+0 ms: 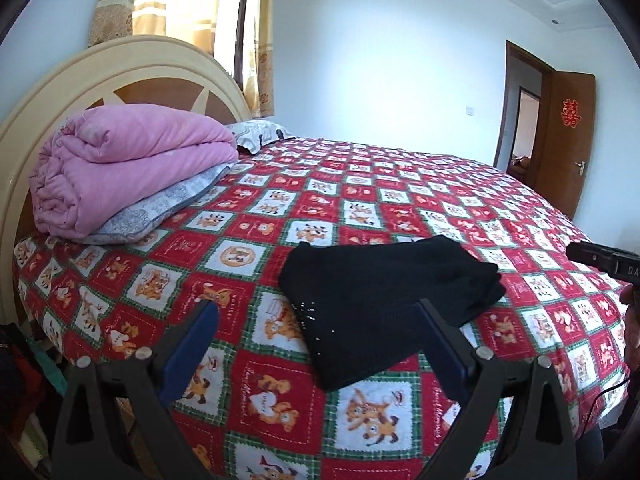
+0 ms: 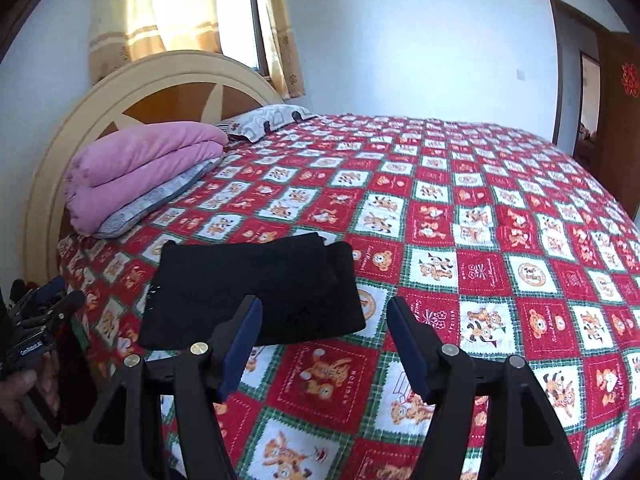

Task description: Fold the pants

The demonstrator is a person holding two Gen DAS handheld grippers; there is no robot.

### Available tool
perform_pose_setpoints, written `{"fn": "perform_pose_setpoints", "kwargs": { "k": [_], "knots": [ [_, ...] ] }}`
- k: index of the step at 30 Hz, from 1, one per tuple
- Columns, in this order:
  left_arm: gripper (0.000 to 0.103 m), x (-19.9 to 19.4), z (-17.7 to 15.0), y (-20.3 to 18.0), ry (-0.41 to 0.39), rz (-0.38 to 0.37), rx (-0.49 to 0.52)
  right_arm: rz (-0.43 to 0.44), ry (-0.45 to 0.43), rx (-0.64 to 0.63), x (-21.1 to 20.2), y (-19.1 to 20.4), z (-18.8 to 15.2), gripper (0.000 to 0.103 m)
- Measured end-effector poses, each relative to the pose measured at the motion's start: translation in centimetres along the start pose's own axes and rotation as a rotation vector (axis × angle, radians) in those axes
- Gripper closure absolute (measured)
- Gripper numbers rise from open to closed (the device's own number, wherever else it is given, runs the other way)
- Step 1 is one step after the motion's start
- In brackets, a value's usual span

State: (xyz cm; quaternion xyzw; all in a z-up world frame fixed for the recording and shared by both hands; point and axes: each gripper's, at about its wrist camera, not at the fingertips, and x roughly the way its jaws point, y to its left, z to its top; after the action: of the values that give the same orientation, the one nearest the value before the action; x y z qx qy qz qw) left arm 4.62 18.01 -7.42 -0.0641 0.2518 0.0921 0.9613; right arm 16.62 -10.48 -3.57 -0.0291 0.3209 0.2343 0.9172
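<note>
Over at nine o'clock, a pink quilt (image 1: pixel 132 168) sits stacked on a pillow against the headboard, well out of the way. The left gripper (image 1: pixel 316 344) hovers released, holding nothing. The black pants (image 1: pixel 384 304) lie on the bed (image 1: pixel 400 184) as a compact folded bundle, looking about done, at twelve o'clock of its fingers. The right gripper (image 2: pixel 324 344) hangs open too, pants at eleven o'clock, untouched.

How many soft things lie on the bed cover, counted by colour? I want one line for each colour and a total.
Black: 1, the folded pants
Pink: 1, the folded quilt
Grey patterned: 2, the pillow under the quilt and the far pillow
Total: 4
</note>
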Motion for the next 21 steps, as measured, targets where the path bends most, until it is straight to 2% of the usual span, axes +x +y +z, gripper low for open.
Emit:
{"fn": "perform_pose_setpoints", "kwargs": {
  "k": [8,21],
  "knots": [
    [0.004,-0.9,0.2,-0.6,-0.017,-0.026,-0.011,-0.001,-0.032,-0.027,-3.0,1.8,-0.8,0.035],
    [0.003,-1.9,0.8,-1.2,-0.043,-0.046,-0.010,-0.012,-0.078,-0.032,-5.9,2.6,-1.0,0.034]
  ]
}}
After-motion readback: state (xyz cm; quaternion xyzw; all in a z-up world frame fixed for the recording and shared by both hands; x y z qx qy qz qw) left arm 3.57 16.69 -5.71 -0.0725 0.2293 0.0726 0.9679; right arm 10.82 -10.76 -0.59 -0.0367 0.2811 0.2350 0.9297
